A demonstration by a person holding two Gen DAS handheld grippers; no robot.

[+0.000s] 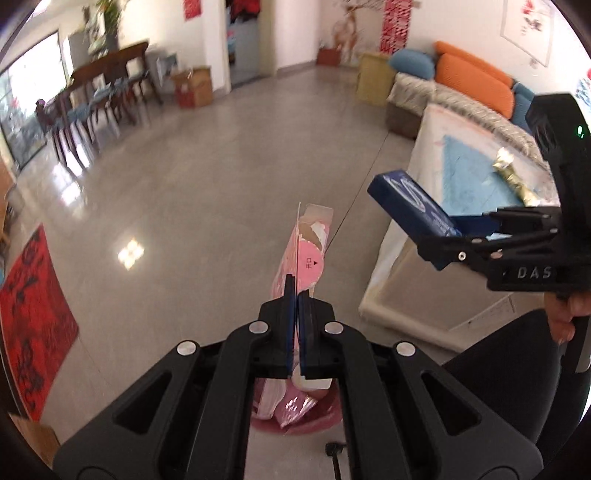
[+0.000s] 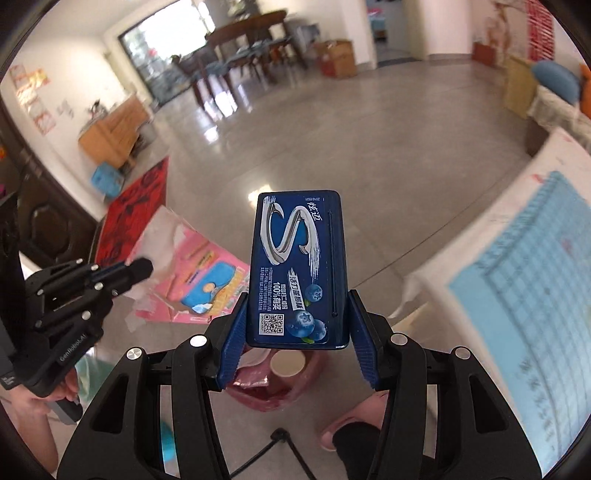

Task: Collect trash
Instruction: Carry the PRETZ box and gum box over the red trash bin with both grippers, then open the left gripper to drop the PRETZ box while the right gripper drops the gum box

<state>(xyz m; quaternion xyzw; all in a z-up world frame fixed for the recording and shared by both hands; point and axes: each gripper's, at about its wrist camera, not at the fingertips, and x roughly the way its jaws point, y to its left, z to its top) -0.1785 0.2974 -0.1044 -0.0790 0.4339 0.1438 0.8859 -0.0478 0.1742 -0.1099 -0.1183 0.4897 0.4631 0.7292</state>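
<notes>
- We see a polished grey floor, glossy enough to mirror the light.
- The blue gum box looks like smooth, shiny printed card or plastic; we cannot tell which.
- The pink carton is thin torn cardboard, matt inside.
- Both grippers are matt black plastic; the right gripper has ribbed blue pads.

This is a home, an open living and dining room with a polished grey tile floor. At the far left stands a dark wooden dining table with chairs. Along the right wall a sofa carries orange and blue cushions. Red paper decorations hang on the far wall, cardboard boxes sit by a doorway, and a red mat lies near left.
</notes>
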